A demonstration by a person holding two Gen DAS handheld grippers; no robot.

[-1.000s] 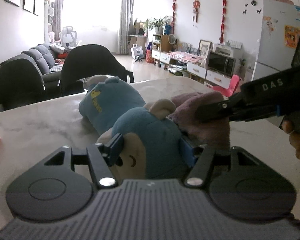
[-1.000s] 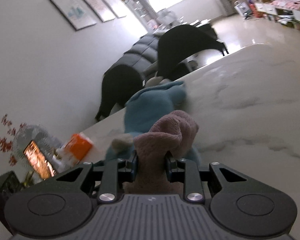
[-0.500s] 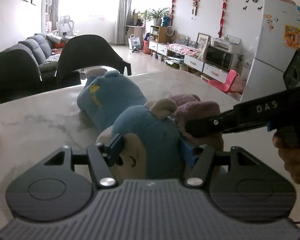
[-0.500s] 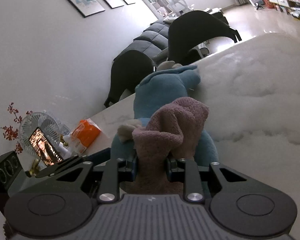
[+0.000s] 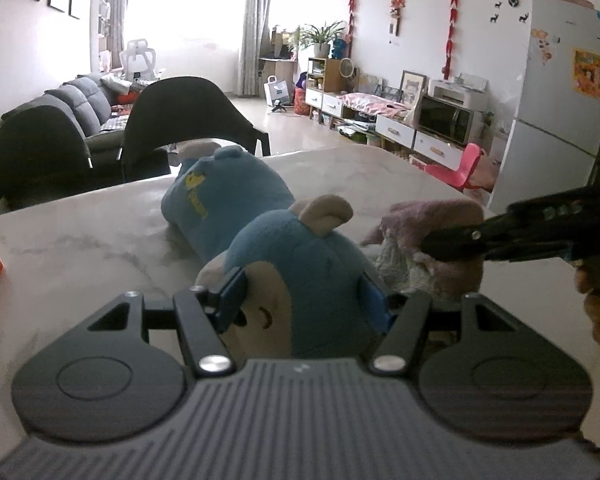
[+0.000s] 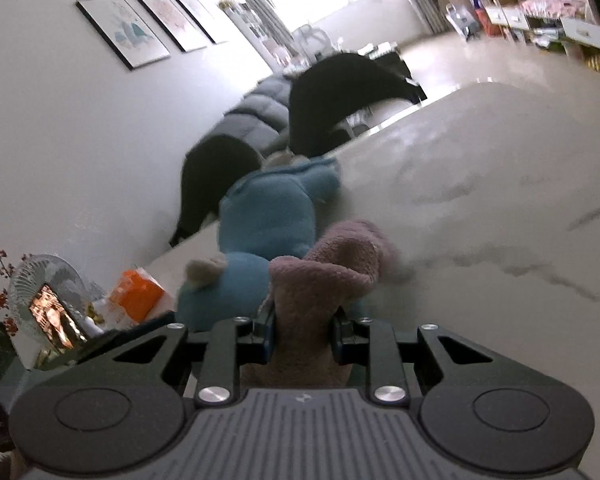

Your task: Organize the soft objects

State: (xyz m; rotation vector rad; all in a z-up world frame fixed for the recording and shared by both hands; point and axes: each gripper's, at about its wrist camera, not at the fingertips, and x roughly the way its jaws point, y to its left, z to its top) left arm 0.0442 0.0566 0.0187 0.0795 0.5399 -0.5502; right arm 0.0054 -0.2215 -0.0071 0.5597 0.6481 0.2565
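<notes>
My left hand-held gripper (image 5: 300, 300) clamps the blue plush monkey (image 5: 292, 256) lying on the marble bench (image 5: 80, 236); my right hand-held gripper (image 6: 304, 330) pinches the mauve fleece cloth (image 6: 324, 280) beside it.

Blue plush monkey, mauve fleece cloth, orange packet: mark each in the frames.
blue plush monkey (image 5: 300, 252): left wrist view, top of its head.
mauve fleece cloth (image 6: 320, 292): right wrist view, bunched fold above the pads.
orange packet (image 6: 138, 294): right wrist view, its orange face.
</notes>
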